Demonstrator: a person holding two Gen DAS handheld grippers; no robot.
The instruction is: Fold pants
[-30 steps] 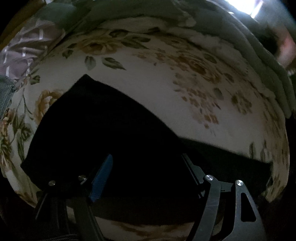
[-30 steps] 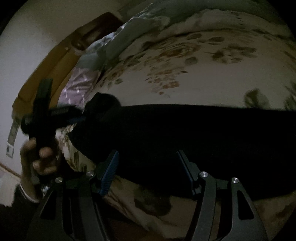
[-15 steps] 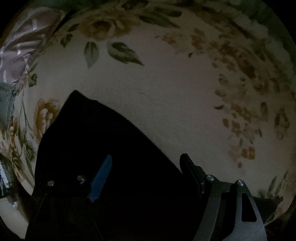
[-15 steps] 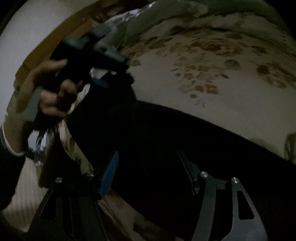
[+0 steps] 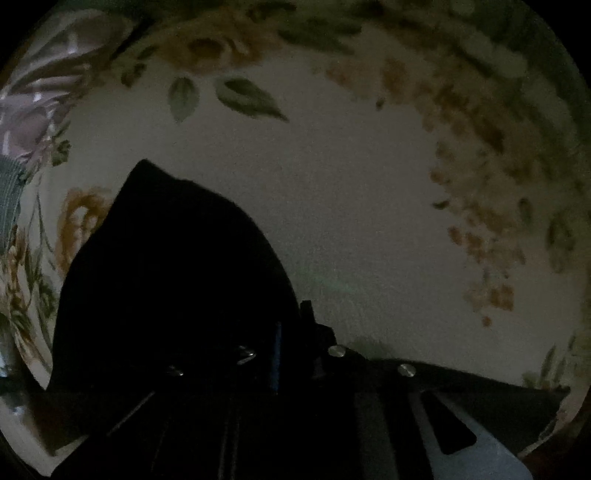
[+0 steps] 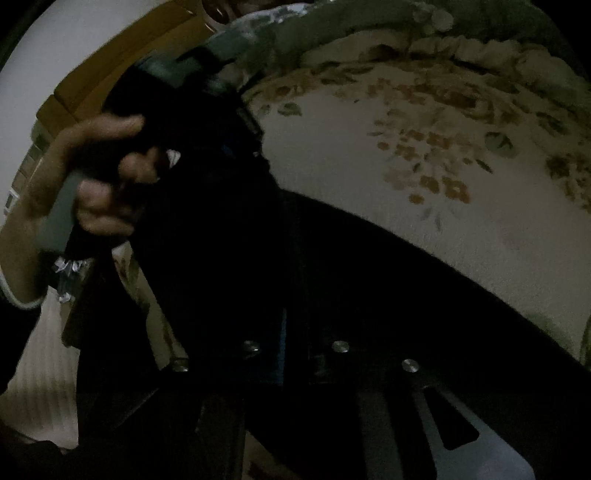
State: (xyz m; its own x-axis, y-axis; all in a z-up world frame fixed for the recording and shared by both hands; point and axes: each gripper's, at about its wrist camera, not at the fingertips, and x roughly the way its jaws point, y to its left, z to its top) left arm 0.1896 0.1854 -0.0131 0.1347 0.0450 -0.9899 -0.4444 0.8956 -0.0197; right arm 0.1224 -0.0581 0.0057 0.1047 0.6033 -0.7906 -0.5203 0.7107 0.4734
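Black pants [image 5: 173,280] lie on a floral bedsheet [image 5: 351,206]. In the left wrist view my left gripper [image 5: 291,332] has its fingers closed together on the pants' edge. In the right wrist view the pants [image 6: 369,280] stretch from lower right toward the left. My right gripper [image 6: 295,332] is shut on the fabric near the front edge. The left gripper [image 6: 236,122], held in a hand [image 6: 96,177], also shows there, pinching the pants higher up at the left.
A rumpled grey-green blanket [image 6: 369,33] lies along the far side of the bed. A purple patterned pillow [image 5: 40,96] sits at the far left. A wooden headboard [image 6: 110,66] and white wall are behind. The bed's edge is at the lower left.
Both grippers were open over the pants and have closed on the fabric. The left gripper moved in close to the right one and lifts its pants end.
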